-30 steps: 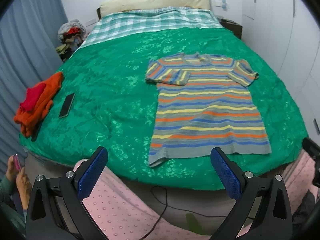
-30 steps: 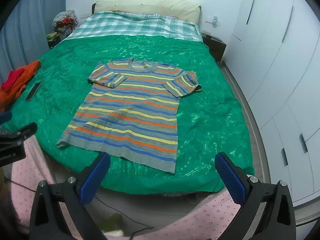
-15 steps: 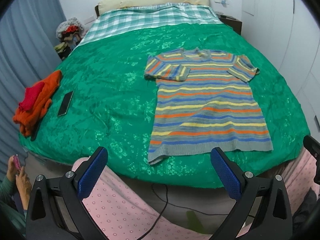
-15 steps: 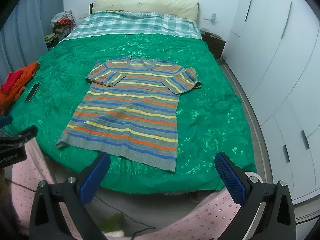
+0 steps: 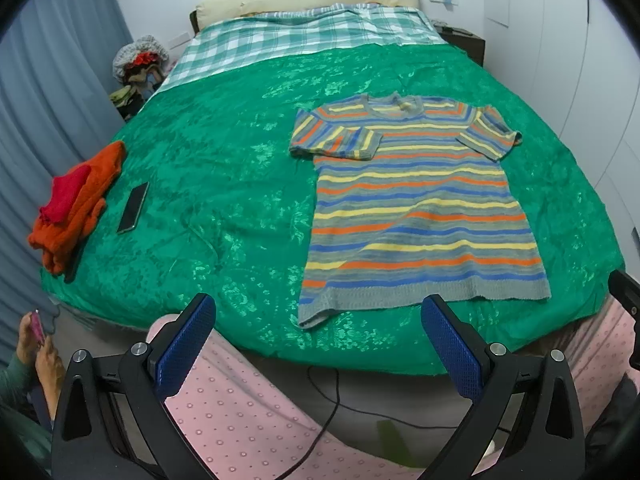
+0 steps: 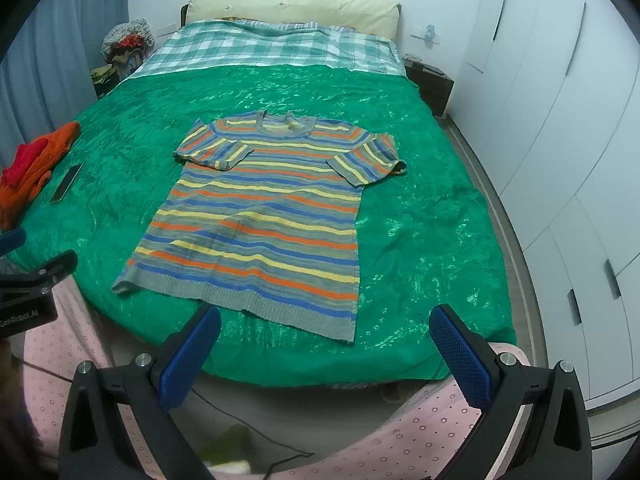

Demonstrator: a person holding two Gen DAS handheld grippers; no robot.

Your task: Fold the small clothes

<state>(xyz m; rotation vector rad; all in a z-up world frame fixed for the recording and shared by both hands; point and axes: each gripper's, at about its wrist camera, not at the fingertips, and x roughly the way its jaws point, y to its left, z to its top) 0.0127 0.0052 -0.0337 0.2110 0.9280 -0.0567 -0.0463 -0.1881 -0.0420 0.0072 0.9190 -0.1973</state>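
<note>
A striped short-sleeved knit top [image 5: 416, 204] lies flat on the green bedspread [image 5: 224, 184], neck toward the pillows, hem near the foot edge. It also shows in the right wrist view [image 6: 268, 216]. My left gripper [image 5: 318, 344] is open and empty, held off the bed's foot edge, just short of the hem. My right gripper [image 6: 324, 350] is open and empty, also off the foot edge, near the hem's right corner. The left sleeve is folded in over the chest.
An orange and red pile of clothes [image 5: 72, 204] and a dark phone [image 5: 133, 207] lie at the bed's left edge. White wardrobe doors [image 6: 560, 128] stand to the right. A cable [image 5: 336, 396] runs on the floor. A person's hands with a phone [image 5: 34, 340] are at lower left.
Both grippers have drifted slightly closer to the bed, so the top sits a bit lower and larger in view. Both stay open. The top has not moved.
</note>
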